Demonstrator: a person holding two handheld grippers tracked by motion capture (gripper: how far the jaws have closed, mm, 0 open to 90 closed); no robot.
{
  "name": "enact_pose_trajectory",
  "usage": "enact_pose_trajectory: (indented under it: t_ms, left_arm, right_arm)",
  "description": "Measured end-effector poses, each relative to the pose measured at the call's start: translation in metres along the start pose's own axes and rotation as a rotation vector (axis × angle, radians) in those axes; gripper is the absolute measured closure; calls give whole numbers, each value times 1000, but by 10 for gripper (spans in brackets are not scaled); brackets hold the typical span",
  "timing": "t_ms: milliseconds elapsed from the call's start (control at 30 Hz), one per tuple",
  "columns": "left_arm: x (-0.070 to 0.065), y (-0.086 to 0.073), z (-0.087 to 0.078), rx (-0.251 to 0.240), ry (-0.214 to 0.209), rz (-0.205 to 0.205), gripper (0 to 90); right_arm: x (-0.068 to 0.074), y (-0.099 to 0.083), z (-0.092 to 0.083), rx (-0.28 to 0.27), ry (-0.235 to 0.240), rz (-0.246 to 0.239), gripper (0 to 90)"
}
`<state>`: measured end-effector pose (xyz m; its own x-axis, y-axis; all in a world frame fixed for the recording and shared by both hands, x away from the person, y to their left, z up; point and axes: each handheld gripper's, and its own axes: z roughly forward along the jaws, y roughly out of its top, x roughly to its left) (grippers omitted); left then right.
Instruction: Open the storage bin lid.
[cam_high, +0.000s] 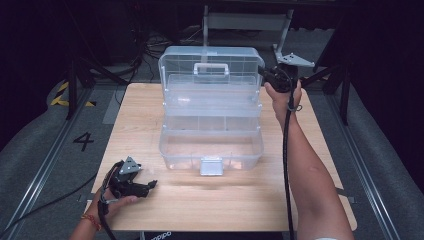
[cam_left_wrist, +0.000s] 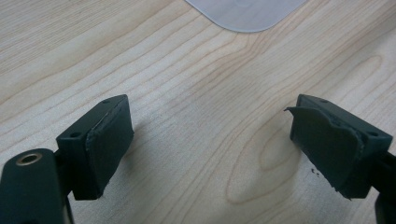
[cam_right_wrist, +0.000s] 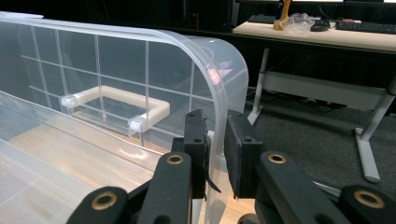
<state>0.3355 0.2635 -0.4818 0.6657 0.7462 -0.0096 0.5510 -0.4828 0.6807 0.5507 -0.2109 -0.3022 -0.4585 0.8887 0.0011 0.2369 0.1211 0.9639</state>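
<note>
A clear plastic tool box (cam_high: 211, 145) stands open in the middle of the wooden table (cam_high: 150, 210), its tiered trays (cam_high: 212, 102) spread and its lid (cam_high: 210, 62) upright at the back with a white handle (cam_high: 211, 68). My right gripper (cam_high: 264, 74) is at the lid's right edge, and in the right gripper view its jaws are shut on the lid's rim (cam_right_wrist: 215, 154), beside the handle (cam_right_wrist: 116, 105). My left gripper (cam_high: 150, 186) rests low at the table's front left, open, with bare wood between its pads (cam_left_wrist: 107, 140).
The box's white front latch (cam_high: 211, 166) hangs toward me; its rounded corner (cam_left_wrist: 245, 14) shows ahead of the left gripper. Beyond the table's far edge are dark floor, cables and a metal frame (cam_high: 245, 22). A desk with a keyboard (cam_right_wrist: 322, 32) stands farther off.
</note>
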Motion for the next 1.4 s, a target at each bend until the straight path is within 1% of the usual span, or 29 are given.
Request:
enact_pose_trajectory:
  t_ms: [67,400,800,900,1033,1267,1300,1400]
  left_arm:
    - [0,0,0,0,0,-2,137]
    - [0,0,0,2,-2,0,137]
    - [0,0,0,0,-2,-2,137]
    - [0,0,0,1,-2,3,137]
    - [0,0,0,1,-3,2,137]
    - [0,0,0,1,-3,2,137]
    - [0,0,0,0,-3,2,137]
    - [0,0,0,1,-3,2,137]
  right_arm:
    - [0,0,2,1,1,5,799]
    - [-3,0,8,1,-5,0,799]
    - [-5,2,13,24,-1,9,799]
    - [-6,3,15,29,-2,11,799]
    - [-7,3,17,31,-1,6,799]
    - [-11,2,22,36,7,18,798]
    - [-11,3,23,42,9,25,798]
    - [-11,5,26,53,8,21,796]
